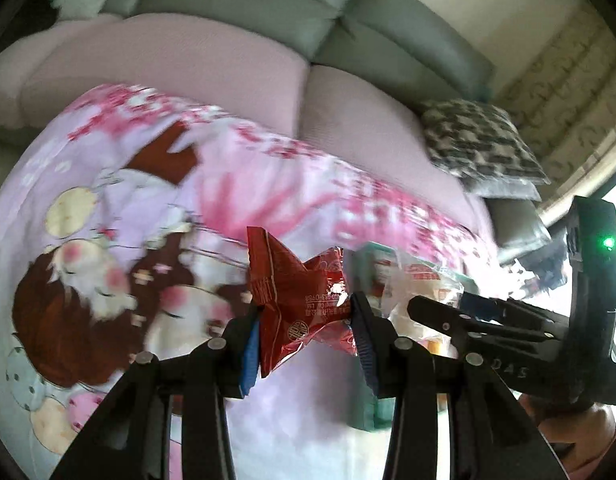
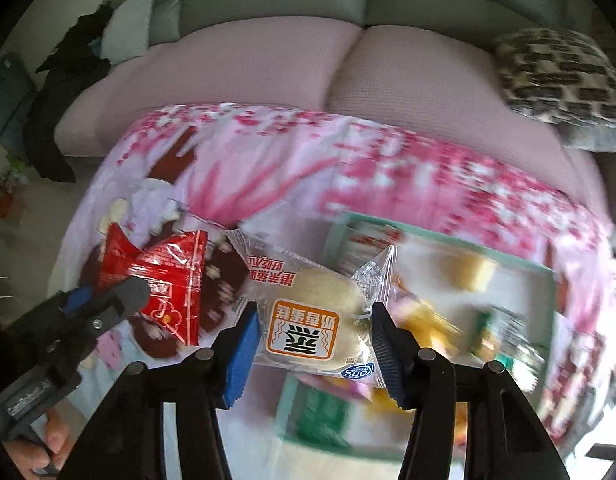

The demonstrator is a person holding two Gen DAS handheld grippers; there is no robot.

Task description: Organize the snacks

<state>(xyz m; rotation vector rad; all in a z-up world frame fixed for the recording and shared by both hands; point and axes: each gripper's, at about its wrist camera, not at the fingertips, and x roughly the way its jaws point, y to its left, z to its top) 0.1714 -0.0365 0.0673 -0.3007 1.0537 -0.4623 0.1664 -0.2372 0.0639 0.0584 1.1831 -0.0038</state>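
My left gripper [image 1: 306, 326] is shut on a red snack packet [image 1: 296, 292] and holds it above the pink cartoon cloth [image 1: 108, 200]. The same packet [image 2: 164, 280] and left gripper [image 2: 108, 300] show at the left of the right wrist view. My right gripper [image 2: 314, 340] is shut on a clear-wrapped steamed cake [image 2: 312, 316] with an orange label, held above the left edge of a green-rimmed box [image 2: 508, 258] of snacks. The right gripper [image 1: 436, 308] also shows at the right of the left wrist view.
The cloth-covered table stands in front of a sofa with pink seat cushions [image 2: 268, 68] and grey back cushions. A black-and-white patterned pillow [image 2: 560, 72] lies at the sofa's right end. Dark clothing [image 2: 64, 92] hangs at the left. Several wrapped snacks [image 2: 468, 268] lie blurred in the box.
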